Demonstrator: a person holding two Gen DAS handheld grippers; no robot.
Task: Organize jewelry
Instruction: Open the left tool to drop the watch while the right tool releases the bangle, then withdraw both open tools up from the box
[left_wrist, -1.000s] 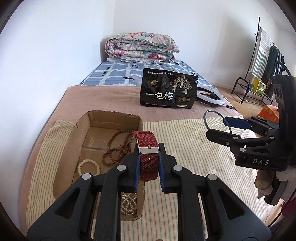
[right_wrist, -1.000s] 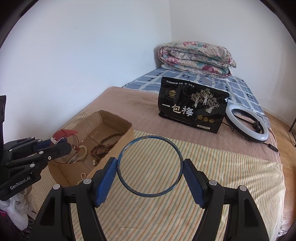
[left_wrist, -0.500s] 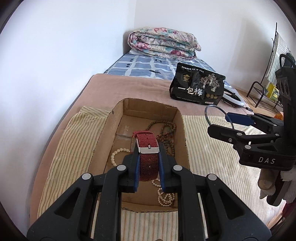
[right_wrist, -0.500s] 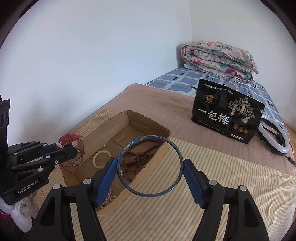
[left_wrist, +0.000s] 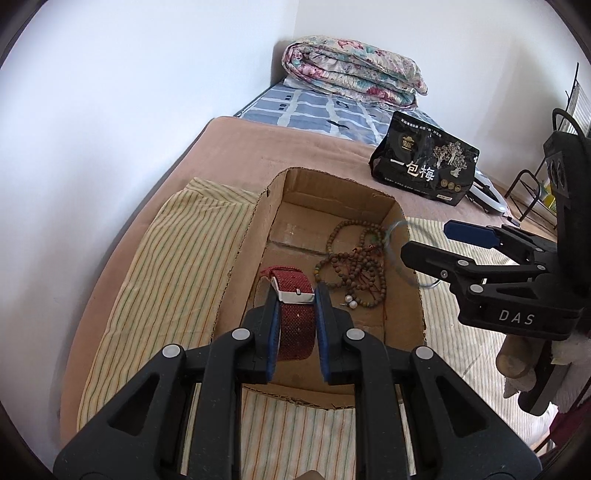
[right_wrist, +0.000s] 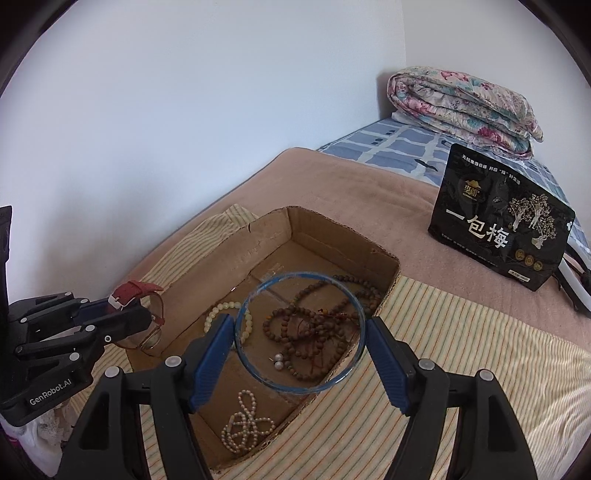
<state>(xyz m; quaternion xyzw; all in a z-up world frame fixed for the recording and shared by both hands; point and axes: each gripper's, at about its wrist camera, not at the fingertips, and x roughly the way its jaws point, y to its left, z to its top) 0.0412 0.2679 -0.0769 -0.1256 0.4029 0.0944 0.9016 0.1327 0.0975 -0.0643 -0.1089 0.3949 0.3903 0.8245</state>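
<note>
A shallow cardboard box sits on a striped cloth spread over a bed.

In the left wrist view, the left gripper has its jaws narrowed onto the red woven strap of a watch, held above the near part of the box. A tangle of brown bead strands lies on the box floor at the right. The right gripper reaches in from the right, beside the box's right wall.

Only the right wrist view shows what the right gripper carries: its jaws are spread wide, gripping a clear blue-tinted bangle by its outer rim over the box's right wall. This view alone reveals a pale bead bracelet and a looped pearl strand in the box, plus the watch's round case hanging under the left gripper.

A black snack bag stands farther along the bed, with a folded floral quilt at the far end.
</note>
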